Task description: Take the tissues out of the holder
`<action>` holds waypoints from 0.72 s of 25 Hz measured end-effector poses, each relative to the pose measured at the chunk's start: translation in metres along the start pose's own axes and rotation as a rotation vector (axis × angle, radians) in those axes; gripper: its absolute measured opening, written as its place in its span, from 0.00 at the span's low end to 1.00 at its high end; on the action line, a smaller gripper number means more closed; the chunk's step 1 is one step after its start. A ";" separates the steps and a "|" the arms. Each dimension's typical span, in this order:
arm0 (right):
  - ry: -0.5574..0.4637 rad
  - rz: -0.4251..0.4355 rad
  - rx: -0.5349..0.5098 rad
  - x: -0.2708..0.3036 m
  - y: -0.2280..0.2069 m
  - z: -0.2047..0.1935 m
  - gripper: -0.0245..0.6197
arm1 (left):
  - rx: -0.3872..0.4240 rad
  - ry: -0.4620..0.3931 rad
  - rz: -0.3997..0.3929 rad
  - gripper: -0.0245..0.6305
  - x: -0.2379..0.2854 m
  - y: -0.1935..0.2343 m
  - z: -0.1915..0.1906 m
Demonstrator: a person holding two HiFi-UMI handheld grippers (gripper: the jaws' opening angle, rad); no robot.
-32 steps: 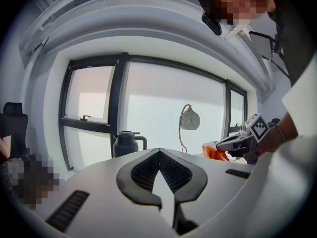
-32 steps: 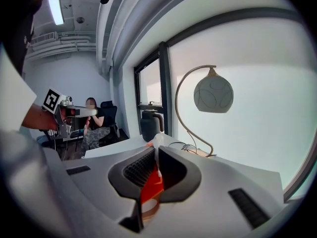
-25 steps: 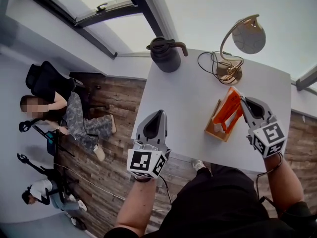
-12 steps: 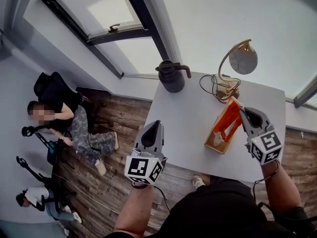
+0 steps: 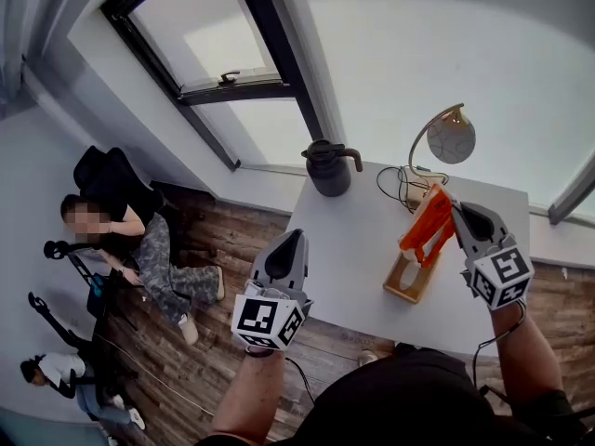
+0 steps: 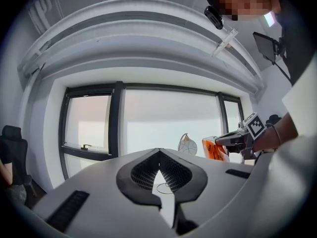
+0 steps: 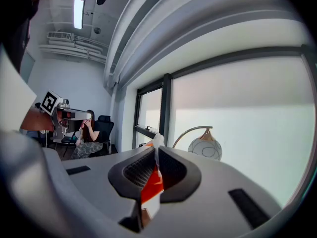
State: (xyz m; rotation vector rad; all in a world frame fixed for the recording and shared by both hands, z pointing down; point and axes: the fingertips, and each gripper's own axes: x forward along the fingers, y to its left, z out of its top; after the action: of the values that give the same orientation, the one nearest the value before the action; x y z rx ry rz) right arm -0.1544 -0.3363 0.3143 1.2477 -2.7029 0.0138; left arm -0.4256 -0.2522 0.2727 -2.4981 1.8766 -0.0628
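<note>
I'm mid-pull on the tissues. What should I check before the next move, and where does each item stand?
1. Right gripper grip on the orange tissue pack: ok, fingers shut on its upper end.
2. Pack clear of the wooden holder: cannot tell; its lower end sits right at the holder's top in the head view.
3. Holder standing on the table: ok.
4. Left gripper free: ok, shut on nothing, near the table's left edge, not touching the holder.
5. Clearance to the lamp behind: cannot tell; the pack's top lies close to the lamp's base in the head view.
</note>
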 end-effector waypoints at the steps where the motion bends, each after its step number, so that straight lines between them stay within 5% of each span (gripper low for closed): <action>1: -0.007 -0.002 0.001 -0.001 -0.002 0.003 0.07 | 0.005 -0.004 -0.006 0.04 0.000 -0.002 0.003; 18: -0.063 -0.029 0.007 -0.010 -0.011 0.025 0.07 | 0.058 -0.072 0.040 0.04 -0.004 0.015 0.039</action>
State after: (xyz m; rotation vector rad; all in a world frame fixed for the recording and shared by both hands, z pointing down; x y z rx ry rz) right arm -0.1433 -0.3378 0.2870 1.3109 -2.7400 -0.0200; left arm -0.4391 -0.2529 0.2331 -2.3904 1.8685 -0.0258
